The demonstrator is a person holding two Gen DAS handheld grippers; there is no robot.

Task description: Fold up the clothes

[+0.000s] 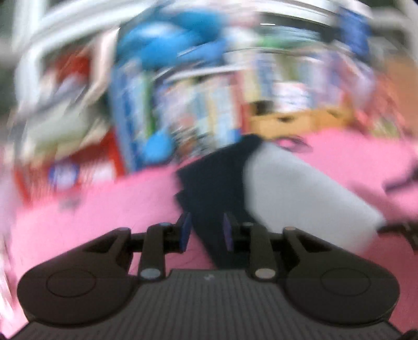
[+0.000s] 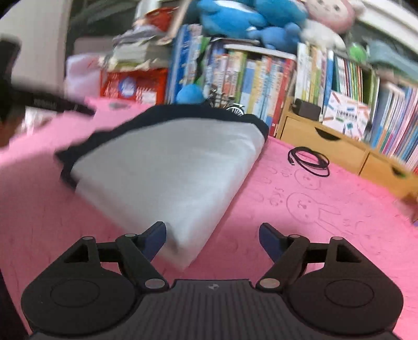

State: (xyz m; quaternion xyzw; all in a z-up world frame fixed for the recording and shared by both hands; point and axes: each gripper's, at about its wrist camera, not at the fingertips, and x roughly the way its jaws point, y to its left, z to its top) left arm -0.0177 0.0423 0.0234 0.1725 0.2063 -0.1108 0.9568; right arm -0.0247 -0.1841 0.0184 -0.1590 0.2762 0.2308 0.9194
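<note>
A folded garment, grey on top with a dark navy edge, lies on the pink mat. In the right wrist view the garment [image 2: 169, 167] fills the middle, and my right gripper [image 2: 213, 235] is open, its left finger beside the garment's near corner. In the blurred left wrist view the garment [image 1: 287, 188] lies ahead and to the right. My left gripper [image 1: 206, 230] has its jaws partly closed with a gap, over the navy edge [image 1: 209, 188]; nothing is clearly clamped between the pads.
The pink mat [image 2: 313, 222] with rabbit drawings covers the surface. A coiled black cable [image 2: 308, 162] lies to the garment's right. Behind stand a bookshelf with books [image 2: 248, 78], blue plush toys [image 2: 235, 15] and wooden drawers [image 2: 326, 141]. The left gripper's arm [image 2: 39, 102] shows at far left.
</note>
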